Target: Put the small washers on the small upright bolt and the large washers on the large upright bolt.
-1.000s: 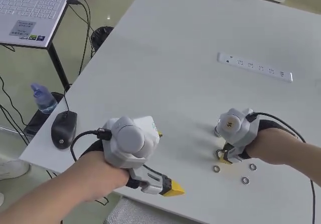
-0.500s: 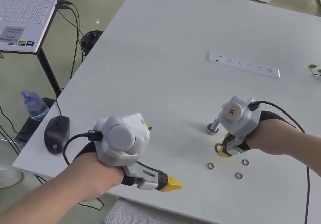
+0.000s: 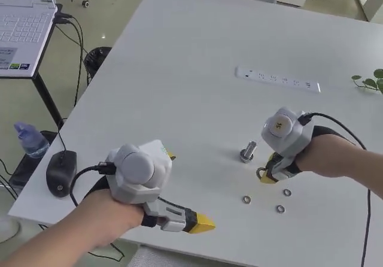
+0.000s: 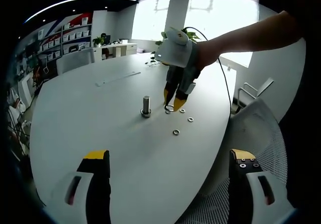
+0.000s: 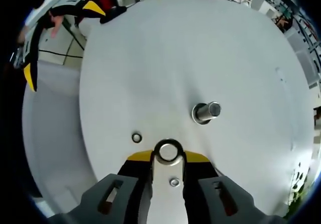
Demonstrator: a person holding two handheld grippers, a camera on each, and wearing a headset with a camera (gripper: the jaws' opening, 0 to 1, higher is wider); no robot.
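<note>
The jaws of the right gripper [image 5: 168,159] pinch a large silver metal ring washer [image 5: 168,151] between their yellow tips, low over the white counter [image 5: 150,58]; whether the ring touches the surface cannot be told. Just beside it, apart from the tips, stands the silver metal upright bolt [image 5: 206,111], bare on its shank. In the head view the bolt [image 3: 248,151] is to the left of the right gripper [image 3: 266,175], and three small silver washers [image 3: 246,199] lie flat on the counter nearby, on the person's side of the gripper. The left gripper [image 4: 170,184] has its jaws spread wide with nothing between them; in the head view it [image 3: 197,222] hovers at the near edge of the counter, well apart from the bolt. A white power strip [image 3: 277,79] lies farther back.
</note>
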